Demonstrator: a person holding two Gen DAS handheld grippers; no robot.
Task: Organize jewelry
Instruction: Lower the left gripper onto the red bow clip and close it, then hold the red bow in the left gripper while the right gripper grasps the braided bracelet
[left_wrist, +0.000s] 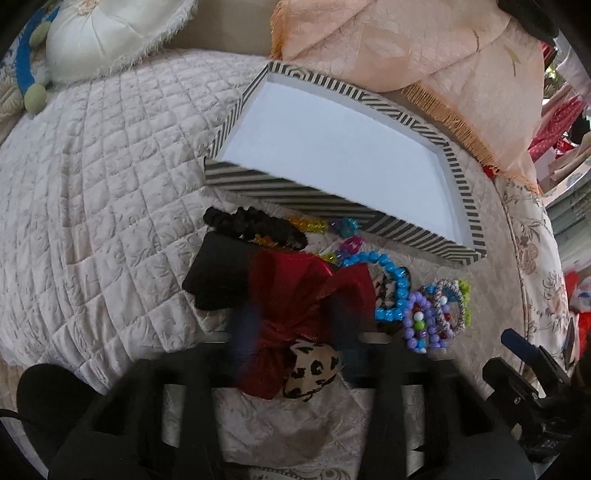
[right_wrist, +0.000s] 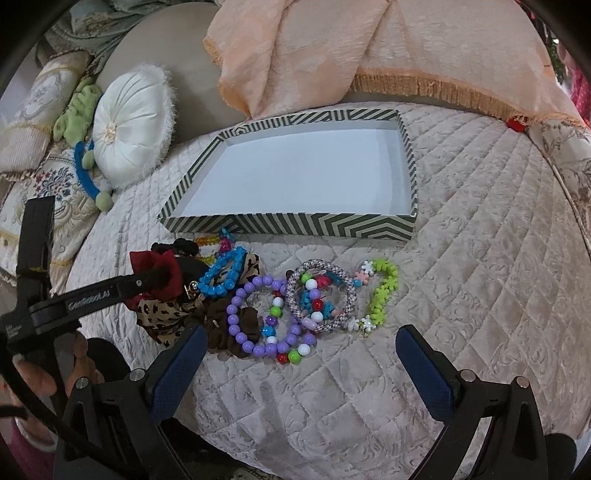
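A striped box lid (left_wrist: 458, 192) (right_wrist: 288, 223) with a white inside lies empty on the quilted bed. In front of it lies a pile of jewelry: a blue bead bracelet (left_wrist: 397, 291) (right_wrist: 221, 280), a purple bead bracelet (left_wrist: 417, 325) (right_wrist: 236, 325), a woven pink-grey bracelet (right_wrist: 332, 291), a lime green one (right_wrist: 386, 291), black scrunchies (left_wrist: 255, 225). My left gripper (left_wrist: 295, 332) is blurred, its jaws closing around a red bow (left_wrist: 295, 291) (right_wrist: 155, 266) beside a leopard scrunchie (left_wrist: 314, 369) (right_wrist: 162, 314). My right gripper (right_wrist: 301, 362) is open and empty, just short of the bracelets.
A peach fringed cloth (right_wrist: 369, 48) (left_wrist: 406, 48) lies behind the lid. A round white cushion (right_wrist: 129, 125) (left_wrist: 110, 33) and a blue-green toy (right_wrist: 85, 166) sit at the back left. Bare quilt (right_wrist: 480, 258) lies to the right of the pile.
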